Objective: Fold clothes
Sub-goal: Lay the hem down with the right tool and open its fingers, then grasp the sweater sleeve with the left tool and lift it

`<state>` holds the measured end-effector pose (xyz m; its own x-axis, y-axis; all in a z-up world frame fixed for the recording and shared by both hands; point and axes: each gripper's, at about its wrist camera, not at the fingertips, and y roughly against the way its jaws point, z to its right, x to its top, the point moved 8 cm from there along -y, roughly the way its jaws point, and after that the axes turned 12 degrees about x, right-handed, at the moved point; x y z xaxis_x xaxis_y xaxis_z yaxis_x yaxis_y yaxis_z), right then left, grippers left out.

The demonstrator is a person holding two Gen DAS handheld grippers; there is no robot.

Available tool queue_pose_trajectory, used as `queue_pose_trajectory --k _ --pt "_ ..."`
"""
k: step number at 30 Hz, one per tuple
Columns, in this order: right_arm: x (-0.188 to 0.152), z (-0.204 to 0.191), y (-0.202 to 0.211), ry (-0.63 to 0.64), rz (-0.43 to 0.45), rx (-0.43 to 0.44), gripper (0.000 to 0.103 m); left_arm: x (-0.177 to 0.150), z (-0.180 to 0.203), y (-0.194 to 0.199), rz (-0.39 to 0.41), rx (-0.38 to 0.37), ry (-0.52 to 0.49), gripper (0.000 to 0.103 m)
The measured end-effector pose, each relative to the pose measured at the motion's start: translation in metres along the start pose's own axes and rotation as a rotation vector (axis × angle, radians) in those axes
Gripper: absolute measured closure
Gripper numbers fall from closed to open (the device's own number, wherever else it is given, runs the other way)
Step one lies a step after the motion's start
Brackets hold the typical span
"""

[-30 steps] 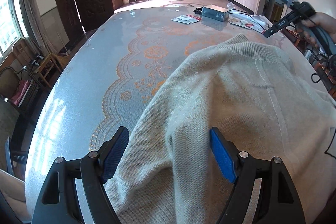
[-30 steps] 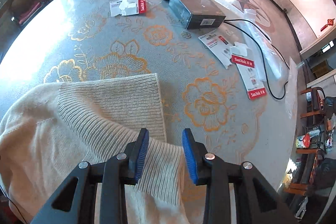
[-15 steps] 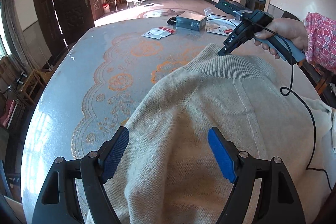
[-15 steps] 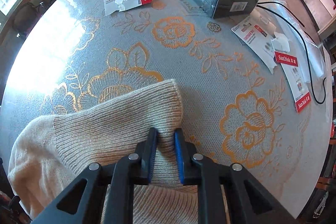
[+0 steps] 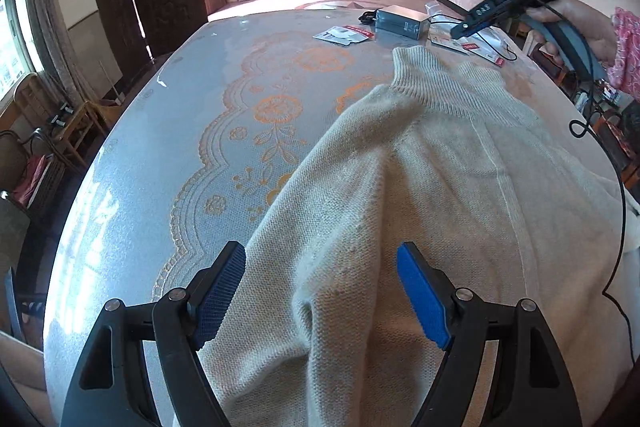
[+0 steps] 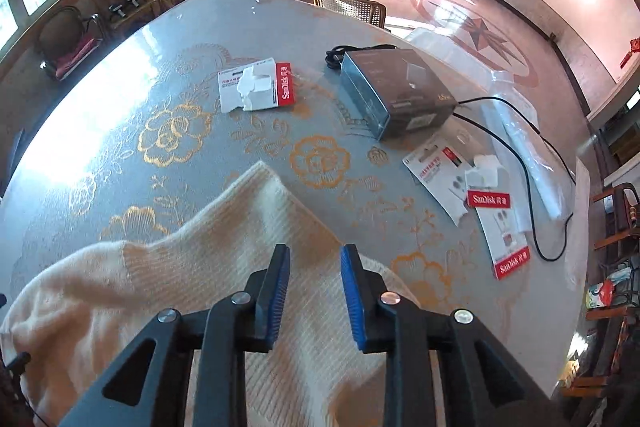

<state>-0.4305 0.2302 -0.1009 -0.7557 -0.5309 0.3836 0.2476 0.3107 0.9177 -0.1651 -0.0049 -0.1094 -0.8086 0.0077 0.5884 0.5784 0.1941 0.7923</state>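
Observation:
A cream knitted sweater (image 5: 440, 187) lies spread on the table with the blue and orange flowered cloth (image 5: 180, 155). My left gripper (image 5: 320, 255) stands open over a raised ridge of the sweater's body; the fabric lies between its blue pads (image 5: 420, 291), which do not press on it. My right gripper (image 6: 316, 255) hovers just above the sweater's ribbed hem (image 6: 260, 211), its jaws opening and holding nothing. In the left wrist view a hand holds the right gripper (image 5: 460, 29) above the far ribbed hem (image 5: 440, 83).
Beyond the sweater lie a grey box (image 6: 396, 95), red and white card packets (image 6: 256, 87) (image 6: 460, 179), a black cable (image 6: 532, 187) and a clear plastic bag (image 6: 520, 139). Chairs (image 5: 60, 131) stand along the table's left edge.
The right gripper pinched the ribbed hem half a second ago, then let it go and rose. The hem now lies flatter, with one corner reaching farther out. The left gripper stays open.

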Motion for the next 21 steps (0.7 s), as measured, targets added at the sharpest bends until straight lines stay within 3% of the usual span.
queue_pose_trajectory --k 2,6,7,10,14,17,21 --pt "-0.025 -0.007 0.016 -0.021 0.005 0.085 0.076 -0.007 -0.013 0.003 -0.011 0.019 0.015 0.024" --pt "-0.062 -0.067 0.024 -0.12 0.051 0.379 0.076 -0.02 -0.051 0.013 -0.022 0.079 0.059 0.024" --pt "-0.071 -0.084 0.024 -0.125 0.05 0.406 0.076 -0.023 -0.062 0.016 -0.025 0.095 0.07 0.024" --pt "-0.1 -0.132 0.023 -0.111 0.036 0.457 0.076 -0.036 -0.1 0.027 -0.027 0.17 0.075 0.024" --pt "-0.139 -0.19 0.016 -0.06 -0.032 0.507 0.076 -0.077 -0.149 0.037 -0.087 0.221 0.066 0.024" --pt "-0.168 -0.219 0.01 0.035 -0.095 0.439 0.076 -0.11 -0.161 0.032 -0.154 0.196 0.04 0.024" --pt "-0.189 -0.237 0.009 0.024 -0.115 0.459 0.076 -0.132 -0.147 0.024 -0.202 0.125 -0.018 0.024"
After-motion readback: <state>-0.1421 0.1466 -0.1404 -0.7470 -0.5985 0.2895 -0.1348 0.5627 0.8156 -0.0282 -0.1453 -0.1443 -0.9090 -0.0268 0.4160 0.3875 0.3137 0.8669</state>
